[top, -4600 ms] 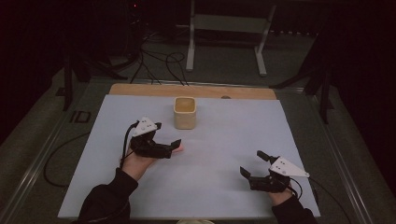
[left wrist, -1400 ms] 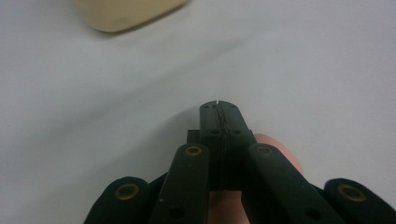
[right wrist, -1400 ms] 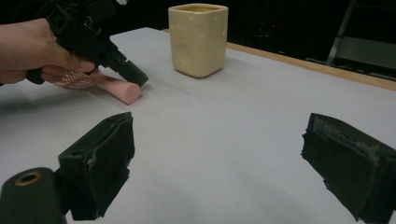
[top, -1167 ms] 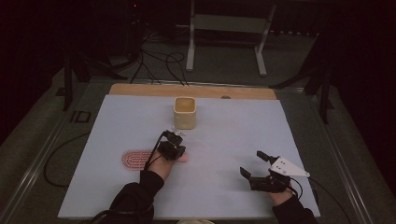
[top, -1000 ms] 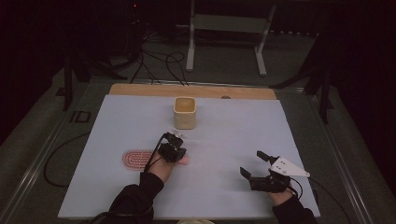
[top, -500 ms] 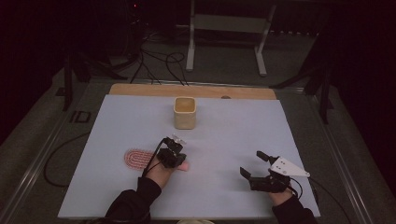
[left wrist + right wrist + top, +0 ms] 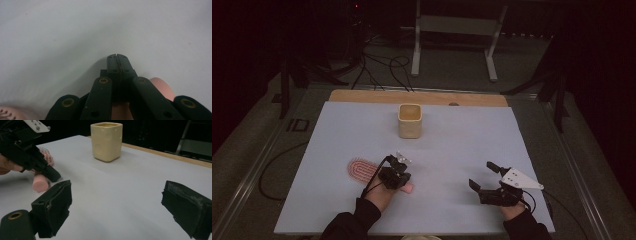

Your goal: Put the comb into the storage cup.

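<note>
Two jaws of my left gripper sit pressed together above the pink hairbrush near the table's front-left edge, gripping nothing; they may shove it aside. My right gripper waits, jaws apart.

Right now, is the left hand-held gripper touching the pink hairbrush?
Cannot tell. In the right gripper view, the left hand-held gripper has its shut tips right over the pink hairbrush handle, but no plain contact or gap shows. The left gripper view puts the handle under the jaws.
</note>
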The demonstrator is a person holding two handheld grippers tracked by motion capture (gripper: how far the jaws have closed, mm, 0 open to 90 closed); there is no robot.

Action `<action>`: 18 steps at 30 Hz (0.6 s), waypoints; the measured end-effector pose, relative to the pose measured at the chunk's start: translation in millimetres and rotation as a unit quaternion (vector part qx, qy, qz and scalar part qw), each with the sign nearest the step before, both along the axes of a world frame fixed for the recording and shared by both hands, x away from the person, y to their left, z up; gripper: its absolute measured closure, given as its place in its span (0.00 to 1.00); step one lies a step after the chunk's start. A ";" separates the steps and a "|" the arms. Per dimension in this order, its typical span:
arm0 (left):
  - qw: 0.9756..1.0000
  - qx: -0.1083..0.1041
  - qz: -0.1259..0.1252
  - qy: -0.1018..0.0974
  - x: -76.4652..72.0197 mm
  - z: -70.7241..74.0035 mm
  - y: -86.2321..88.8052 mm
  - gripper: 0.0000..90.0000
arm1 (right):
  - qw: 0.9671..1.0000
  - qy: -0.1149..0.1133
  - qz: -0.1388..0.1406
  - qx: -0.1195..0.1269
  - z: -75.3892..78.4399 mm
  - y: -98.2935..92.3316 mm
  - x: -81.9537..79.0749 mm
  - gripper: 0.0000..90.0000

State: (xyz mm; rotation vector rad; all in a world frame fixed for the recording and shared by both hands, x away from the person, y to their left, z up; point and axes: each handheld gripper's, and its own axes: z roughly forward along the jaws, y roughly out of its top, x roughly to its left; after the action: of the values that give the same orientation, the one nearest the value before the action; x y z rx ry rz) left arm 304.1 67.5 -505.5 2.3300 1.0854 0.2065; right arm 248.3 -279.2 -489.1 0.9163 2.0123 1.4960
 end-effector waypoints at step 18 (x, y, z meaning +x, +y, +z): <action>0.999 0.016 -0.024 0.012 -25.7 3.6 11.6 1.00 | 1.000 0.003 0.000 0.000 -0.3 0.5 -0.2 0.10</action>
State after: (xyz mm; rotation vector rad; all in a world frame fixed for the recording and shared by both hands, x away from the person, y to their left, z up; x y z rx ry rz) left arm 278.4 79.1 -501.8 2.3910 1.0435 0.1787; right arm 248.1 -278.7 -489.4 0.9211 2.0169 1.4941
